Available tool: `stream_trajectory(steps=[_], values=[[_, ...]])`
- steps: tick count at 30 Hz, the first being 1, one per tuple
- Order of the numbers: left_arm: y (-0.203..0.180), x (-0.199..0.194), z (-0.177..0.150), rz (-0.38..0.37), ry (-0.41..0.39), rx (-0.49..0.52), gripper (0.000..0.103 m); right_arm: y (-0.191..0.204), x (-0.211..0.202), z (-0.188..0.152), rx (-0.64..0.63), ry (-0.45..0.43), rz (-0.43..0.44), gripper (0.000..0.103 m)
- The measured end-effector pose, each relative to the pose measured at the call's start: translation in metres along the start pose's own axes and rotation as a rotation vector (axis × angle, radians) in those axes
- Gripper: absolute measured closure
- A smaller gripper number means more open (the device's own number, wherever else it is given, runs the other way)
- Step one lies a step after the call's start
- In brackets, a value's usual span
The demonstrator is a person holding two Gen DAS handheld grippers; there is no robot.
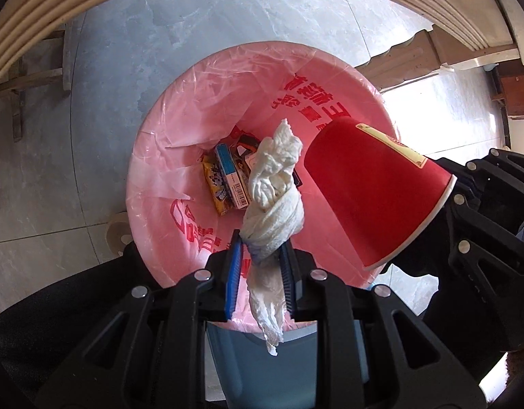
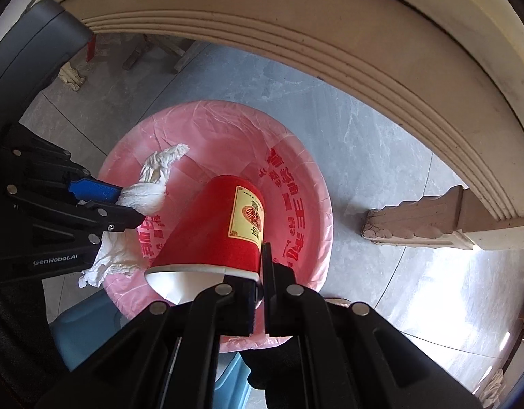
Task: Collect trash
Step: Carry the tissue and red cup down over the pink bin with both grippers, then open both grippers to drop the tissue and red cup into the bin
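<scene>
The left gripper (image 1: 260, 248) was clamped on a twisted wad of white paper towel (image 1: 273, 184), its blue pads pinching the wad near the middle so that a loose tail hung back toward the handle. The right gripper (image 2: 260, 272) was closed on the rim of a red paper cup (image 2: 215, 225), one finger inside the mouth and one outside, the cup tipped bottom-first toward the bin. Both pieces of trash hung over the open mouth of a bin lined with a pink plastic bag (image 1: 193, 109), where a few snack wrappers and small cartons (image 1: 227, 177) already lay at the bottom.

The risks looked modest but real. The cup sat toward the near right side of the opening, so a release there might have bounced it off the rim and onto the grey tiled floor (image 1: 125, 51). The towel's trailing tail hung over the near rim; on letting go it might have snagged on a pad or draped over the liner's edge instead of dropping in. The two grippers were also near each other, and the cup could have knocked the wad sideways if both were let go together
</scene>
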State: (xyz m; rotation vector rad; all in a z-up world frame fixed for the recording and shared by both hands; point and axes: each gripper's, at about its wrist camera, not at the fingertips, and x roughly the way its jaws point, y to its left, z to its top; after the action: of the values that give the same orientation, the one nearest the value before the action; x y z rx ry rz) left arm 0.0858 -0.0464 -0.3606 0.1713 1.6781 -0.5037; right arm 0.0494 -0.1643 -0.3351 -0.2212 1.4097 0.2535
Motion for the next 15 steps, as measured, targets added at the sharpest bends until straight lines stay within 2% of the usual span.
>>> stream_trajectory(steps=[4,12,15], values=[[0.001,0.008,0.002,-0.022,0.023,-0.002,0.082,-0.001,0.009,0.003,0.005,0.013,0.008,0.1],[0.008,0.018,0.007,0.017,0.035,-0.022,0.079,0.001,0.021,0.005,0.006,0.042,0.023,0.1],[0.005,0.02,0.007,0.026,0.039,-0.012,0.071,0.002,0.024,0.005,0.003,0.049,0.028,0.1]])
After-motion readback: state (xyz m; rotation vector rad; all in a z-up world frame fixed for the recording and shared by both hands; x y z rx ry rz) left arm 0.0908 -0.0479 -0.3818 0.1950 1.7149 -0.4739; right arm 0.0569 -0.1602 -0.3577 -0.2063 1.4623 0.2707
